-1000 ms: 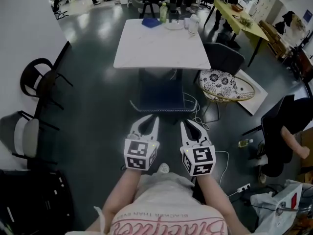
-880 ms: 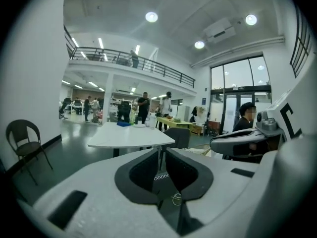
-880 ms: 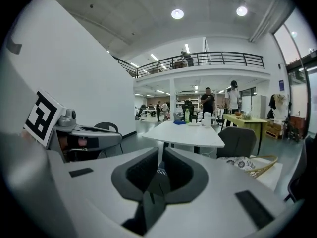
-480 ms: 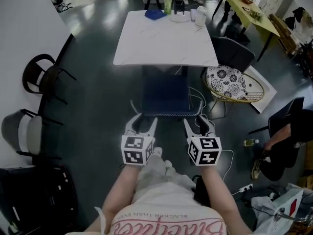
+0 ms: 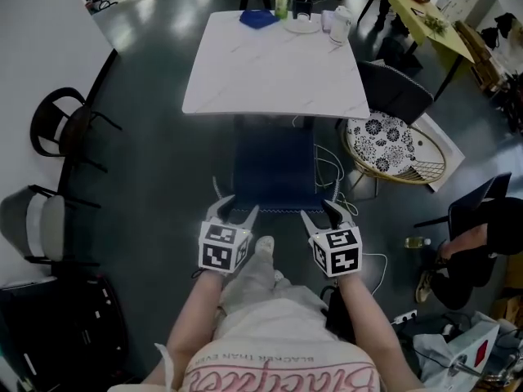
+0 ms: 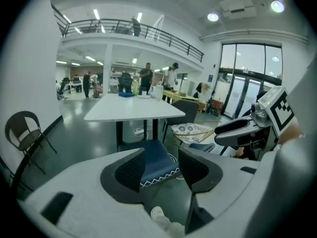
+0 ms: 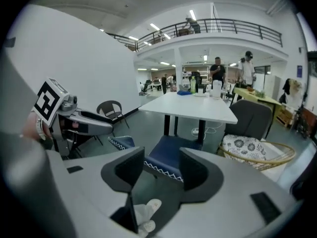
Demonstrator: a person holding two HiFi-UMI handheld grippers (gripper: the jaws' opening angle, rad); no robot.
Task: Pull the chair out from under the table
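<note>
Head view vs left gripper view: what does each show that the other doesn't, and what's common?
Head view only: the person's shirt, the marker cube on the left gripper, the grey-seated chair at left.
Left gripper view only: the balcony railing, ceiling lights, glass doors, people standing beyond the table.
Both: white table, blue chair partly under it, floral cushion, right gripper. Both grippers' fingers have just been opening, gripping nothing.
</note>
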